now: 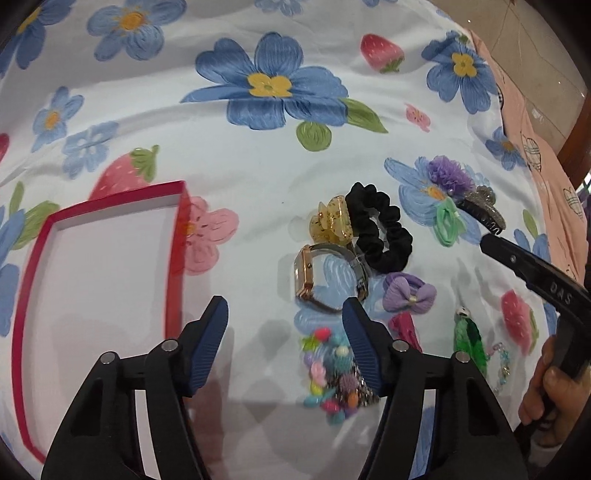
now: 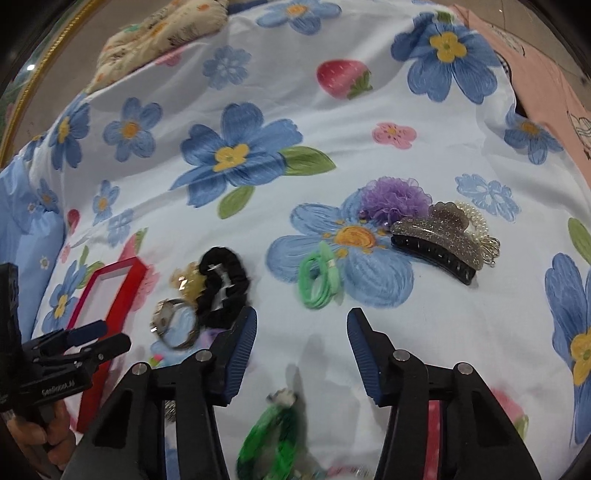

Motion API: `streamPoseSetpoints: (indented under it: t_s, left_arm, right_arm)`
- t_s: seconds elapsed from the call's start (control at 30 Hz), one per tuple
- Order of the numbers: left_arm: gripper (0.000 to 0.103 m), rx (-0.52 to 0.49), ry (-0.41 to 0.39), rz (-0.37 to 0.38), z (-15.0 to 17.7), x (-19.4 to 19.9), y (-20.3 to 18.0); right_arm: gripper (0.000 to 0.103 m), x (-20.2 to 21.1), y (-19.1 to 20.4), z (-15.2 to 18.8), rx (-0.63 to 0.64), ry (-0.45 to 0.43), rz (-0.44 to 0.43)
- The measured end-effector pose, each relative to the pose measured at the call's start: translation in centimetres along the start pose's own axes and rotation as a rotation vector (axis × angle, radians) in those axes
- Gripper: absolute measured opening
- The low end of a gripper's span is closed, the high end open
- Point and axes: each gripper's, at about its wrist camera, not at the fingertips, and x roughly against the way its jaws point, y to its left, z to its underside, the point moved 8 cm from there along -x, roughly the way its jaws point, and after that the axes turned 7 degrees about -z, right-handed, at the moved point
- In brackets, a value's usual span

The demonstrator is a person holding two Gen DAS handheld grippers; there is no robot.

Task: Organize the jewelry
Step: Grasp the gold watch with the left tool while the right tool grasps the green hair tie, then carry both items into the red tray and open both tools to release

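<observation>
My left gripper (image 1: 284, 332) stands open over the flowered sheet, nothing pressed between its pads. A red-rimmed white tray (image 1: 177, 254) lies to its left. Just ahead are a rose-gold watch (image 1: 314, 277), a black scrunchie (image 1: 380, 236), an amber claw clip (image 1: 332, 221) and a string of colourful beads (image 1: 328, 373) by the right finger. My right gripper (image 2: 301, 343) is open too, above bare sheet. Ahead of it lie green hair ties (image 2: 319, 280), a grey glitter claw clip (image 2: 439, 240) and a purple flower (image 2: 395, 197). A green tasselled piece (image 2: 273, 435) lies under its fingers.
A purple bow (image 1: 408, 291) and a pink clip (image 1: 404, 325) lie right of the watch. A pearl piece (image 2: 476, 221) sits behind the grey clip. Pink cloth (image 1: 546, 155) borders the sheet on the right, and a patterned cushion (image 2: 159, 33) lies at the far left.
</observation>
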Motion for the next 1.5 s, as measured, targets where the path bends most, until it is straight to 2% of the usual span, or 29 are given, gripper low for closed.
streamPoseSetpoints:
  t_s: [0.1,0.3,0.37,0.43,0.47,0.5,0.53,0.77,0.93,1.5]
  left_arm:
    - [0.060,-0.010,0.022,0.005,-0.5,-1.3,-0.5]
    - [0.046,-0.025,0.078,0.019,-0.7,-3.9,-1.1]
    - [0.037,-0.027,0.092,0.030,-0.7,-4.5,-1.2]
    - [0.022,-0.032,0.101,0.038,-0.6,-4.9,-1.4]
    - [0.019,-0.036,0.100,0.043,-0.6,-5.0,-1.5]
    - [0.013,-0.037,0.099,0.050,-0.6,-5.0,-1.6]
    - [0.011,-0.032,0.098,0.060,-0.6,-4.9,-1.6]
    - [0.009,-0.020,0.068,0.083,-0.6,-3.3,-1.0]
    - [0.008,-0.001,0.034,0.087,-0.5,-1.2,0.3]
    - [0.008,0.144,-0.013,0.026,1.5,2.5,9.4]
  right_arm:
    - [0.045,-1.4,-1.1,-0.7,-0.014,0.019,0.017]
    - [0.037,-4.1,-2.2,-1.2,-0.031,0.061,0.027]
    - [0.031,-4.8,-2.3,-1.2,-0.025,0.075,0.029]
    - [0.019,-5.4,-2.4,-1.1,-0.019,0.086,0.038]
    - [0.016,-5.6,-2.5,-1.0,-0.024,0.088,0.037]
    - [0.014,-5.7,-2.6,-1.0,-0.029,0.086,0.034]
    - [0.013,-5.5,-2.6,-0.9,-0.030,0.080,0.030]
    - [0.012,-3.4,-0.5,-1.4,-0.016,0.032,-0.023]
    - [0.012,-2.5,2.2,-1.0,0.003,0.032,-0.073]
    - [0.012,-3.2,11.8,0.5,0.077,0.067,-0.218]
